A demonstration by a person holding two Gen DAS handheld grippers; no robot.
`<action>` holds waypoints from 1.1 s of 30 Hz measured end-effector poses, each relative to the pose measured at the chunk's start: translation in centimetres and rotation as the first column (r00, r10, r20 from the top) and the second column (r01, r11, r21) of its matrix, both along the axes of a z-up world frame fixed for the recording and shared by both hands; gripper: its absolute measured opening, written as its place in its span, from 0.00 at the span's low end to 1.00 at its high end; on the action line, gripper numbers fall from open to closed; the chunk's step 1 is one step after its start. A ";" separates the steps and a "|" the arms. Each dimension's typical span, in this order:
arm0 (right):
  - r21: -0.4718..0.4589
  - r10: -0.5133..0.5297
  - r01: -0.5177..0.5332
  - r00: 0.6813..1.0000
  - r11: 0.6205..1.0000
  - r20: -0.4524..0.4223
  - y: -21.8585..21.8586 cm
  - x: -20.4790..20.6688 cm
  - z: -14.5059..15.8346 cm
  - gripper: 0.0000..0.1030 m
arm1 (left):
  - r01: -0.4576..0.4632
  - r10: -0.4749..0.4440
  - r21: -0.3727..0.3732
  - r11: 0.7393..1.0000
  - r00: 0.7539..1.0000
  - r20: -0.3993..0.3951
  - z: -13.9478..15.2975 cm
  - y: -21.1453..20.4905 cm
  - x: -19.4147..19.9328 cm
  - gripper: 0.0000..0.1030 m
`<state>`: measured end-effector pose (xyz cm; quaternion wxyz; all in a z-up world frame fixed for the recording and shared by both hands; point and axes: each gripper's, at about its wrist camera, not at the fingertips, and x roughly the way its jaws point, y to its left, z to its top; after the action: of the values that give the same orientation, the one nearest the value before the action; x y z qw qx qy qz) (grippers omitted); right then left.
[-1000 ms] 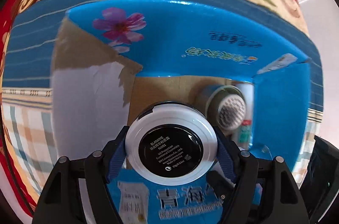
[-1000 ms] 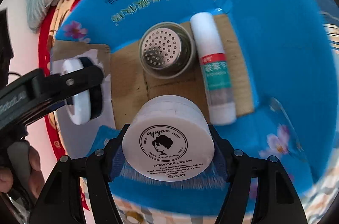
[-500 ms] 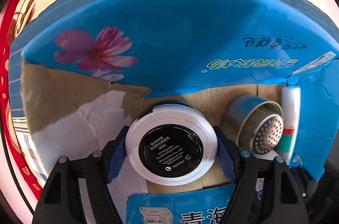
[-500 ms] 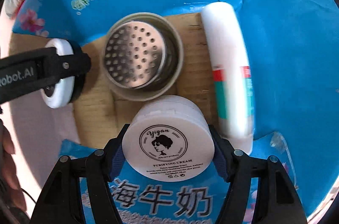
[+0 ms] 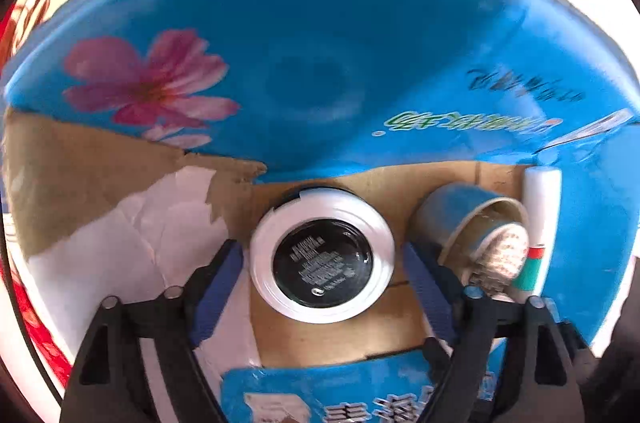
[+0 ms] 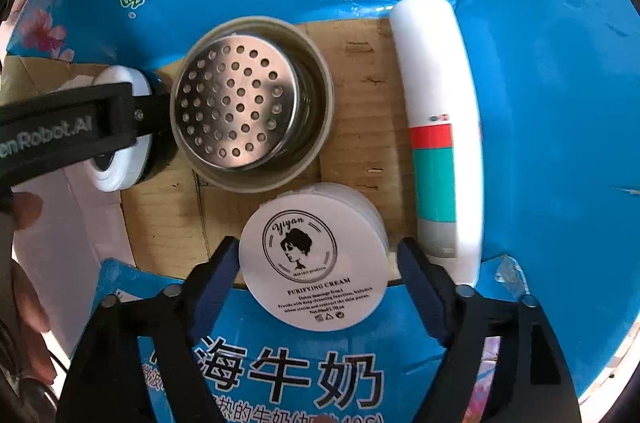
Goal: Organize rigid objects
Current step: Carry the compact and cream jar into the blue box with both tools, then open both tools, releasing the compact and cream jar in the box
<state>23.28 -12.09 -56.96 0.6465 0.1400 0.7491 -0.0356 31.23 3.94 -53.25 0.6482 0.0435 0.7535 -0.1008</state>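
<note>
You see a blue carton (image 6: 560, 103) with pink flower print and brown cardboard floor. White compact (image 5: 322, 255), black centre. White cream jar (image 6: 316, 259), black portrait logo. Silvery perforated strainer cup (image 6: 248, 107). White tube (image 6: 436, 127), red and teal bands.

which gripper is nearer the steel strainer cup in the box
Left. The left gripper straddles the black-and-white compact beside the perforated steel strainer cup, one finger nearly touching it. The right gripper sits farther off.
</note>
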 end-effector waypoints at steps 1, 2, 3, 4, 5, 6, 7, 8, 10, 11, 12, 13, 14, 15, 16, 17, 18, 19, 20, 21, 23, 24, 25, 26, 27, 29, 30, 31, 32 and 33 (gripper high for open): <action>0.005 0.001 -0.001 1.000 1.000 -0.001 -0.1 0.1 0.1 0.84 | -0.004 0.004 -0.010 1.000 1.000 0.001 0.4 0.2 -0.1 0.87; 0.005 0.003 -0.003 1.000 1.000 -0.002 0.0 -0.1 0.3 0.84 | -0.002 0.002 -0.013 1.000 1.000 0.008 0.8 0.2 -0.3 0.90; 0.005 0.005 -0.005 1.000 1.000 0.001 0.2 -0.2 0.5 0.86 | 0.002 -0.002 -0.008 1.000 1.000 0.019 1.3 0.2 -0.6 0.91; 0.005 0.009 -0.010 1.000 1.000 0.003 0.3 -0.4 0.7 0.90 | 0.007 -0.007 -0.003 1.000 1.000 0.031 1.8 0.2 -0.9 0.93; 0.006 0.012 -0.012 1.000 1.000 0.002 0.5 -0.7 0.9 0.92 | 0.012 -0.012 -0.005 1.000 0.999 0.048 2.4 0.4 -1.2 0.99; 0.010 0.013 -0.013 1.000 1.000 0.006 0.7 -0.9 1.1 0.98 | 0.013 -0.013 0.000 1.000 0.998 0.061 2.9 0.6 -1.3 1.00; 0.009 0.014 -0.014 1.000 1.000 0.012 1.0 -1.3 1.4 1.00 | 0.016 -0.017 0.010 1.000 0.997 0.078 3.4 0.7 -1.6 1.00; -0.004 0.019 -0.019 1.000 1.000 0.016 1.2 -1.5 1.8 1.00 | 0.015 -0.016 0.011 1.000 0.994 0.104 4.2 1.1 -2.0 1.00; -0.012 0.018 -0.018 0.998 1.000 0.056 1.5 -2.2 2.7 1.00 | 0.010 -0.010 0.004 1.000 0.991 0.136 5.2 1.7 -2.6 1.00; -0.019 0.017 -0.015 0.997 1.000 0.079 1.7 -2.5 3.2 1.00 | 0.001 -0.002 0.003 1.000 0.987 0.158 5.9 2.1 -3.2 1.00; -0.030 0.020 -0.017 0.995 0.999 0.099 1.9 -2.8 3.7 1.00 | -0.001 0.001 0.004 1.000 0.983 0.181 6.6 2.5 -3.9 1.00; -0.038 0.026 -0.022 0.994 0.999 0.110 2.2 -3.1 4.3 1.00 | -0.003 0.002 0.004 1.000 0.978 0.206 7.3 2.8 -4.6 1.00; -0.030 0.030 -0.026 0.992 0.999 0.119 2.4 -3.3 4.7 1.00 | -0.006 0.004 0.010 1.000 0.972 0.234 8.0 2.7 -5.3 1.00; -0.020 0.034 -0.031 0.991 0.999 0.127 2.6 -3.6 5.1 1.00 | -0.007 0.001 0.021 1.000 0.965 0.262 8.7 2.5 -5.8 1.00; -0.020 0.035 -0.033 0.990 0.999 0.134 2.8 -3.9 5.5 1.00 | -0.009 0.003 0.020 1.000 0.959 0.283 9.6 2.7 -6.4 1.00; -0.030 0.031 -0.026 0.987 0.999 0.155 2.9 -4.4 6.2 1.00 | -0.016 0.012 0.010 1.000 0.952 0.305 10.4 2.7 -7.2 1.00; -0.045 0.034 -0.027 0.984 0.999 0.172 2.8 -5.0 6.8 1.00 | -0.019 0.015 0.008 1.000 0.948 0.319 11.1 2.9 -7.9 1.00; -0.072 0.044 -0.030 0.981 0.997 0.191 2.8 -5.5 7.3 1.00 | -0.021 0.020 0.000 1.000 0.943 0.332 11.5 3.3 -8.9 1.00; -0.098 0.049 -0.029 0.977 0.995 0.209 2.9 -5.9 7.9 1.00 | -0.032 0.034 -0.013 0.999 0.937 0.347 12.2 3.6 -9.7 1.00; -0.115 0.054 -0.029 0.974 0.993 0.220 3.0 -6.1 8.4 1.00 | -0.040 0.045 -0.023 0.999 0.933 0.356 12.9 3.8 -10.7 1.00; -0.136 0.061 -0.029 0.970 0.990 0.236 3.0 -7.2 9.6 1.00 | -0.045 0.054 -0.031 0.998 0.926 0.372 14.0 4.0 -12.0 1.00; -0.137 0.061 -0.028 0.969 0.990 0.241 3.0 -7.7 10.1 1.00 | -0.044 0.054 -0.034 0.998 0.923 0.381 14.5 3.9 -12.7 1.00; -0.138 0.062 -0.028 0.967 0.990 0.245 3.1 -8.1 10.8 1.00 | -0.043 0.054 -0.037 0.998 0.921 0.387 14.8 3.9 -13.2 1.00; -0.142 0.067 -0.032 0.966 0.989 0.250 3.0 -8.6 11.5 1.00 | -0.043 0.055 -0.038 0.998 0.918 0.393 15.3 4.0 -13.8 1.00; -0.144 0.069 -0.032 0.964 0.989 0.255 2.0 -9.1 12.1 1.00 | -0.042 0.055 -0.041 0.998 0.916 0.398 15.8 4.1 -14.2 1.00; -0.151 0.078 -0.038 0.960 0.988 0.270 2.2 -10.4 13.2 1.00 | -0.043 0.053 -0.034 0.999 0.908 0.415 16.8 4.4 -15.5 1.00; -0.159 0.081 -0.037 0.957 0.987 0.278 2.4 -10.9 13.8 1.00 | -0.040 0.050 -0.033 0.999 0.905 0.422 17.4 4.4 -16.1 1.00; -0.162 0.084 -0.038 0.954 0.986 0.289 2.5 -11.6 14.5 1.00 | -0.037 0.048 -0.034 0.999 0.901 0.430 17.8 4.5 -16.5 1.00; -0.164 0.086 -0.038 0.950 0.986 0.300 2.6 -12.2 15.2 1.00 | -0.035 0.045 -0.029 0.999 0.896 0.441 18.4 4.5 -17.0 1.00; -0.167 0.087 -0.036 0.947 0.985 0.310 2.8 -12.6 15.8 1.00 | -0.031 0.042 -0.030 0.999 0.893 0.449 18.9 4.6 -17.4 1.00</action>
<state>10.67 -9.25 -41.18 0.7681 0.0685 0.6345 -0.0521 13.81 8.50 -34.40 0.8068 0.0443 0.5831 -0.0842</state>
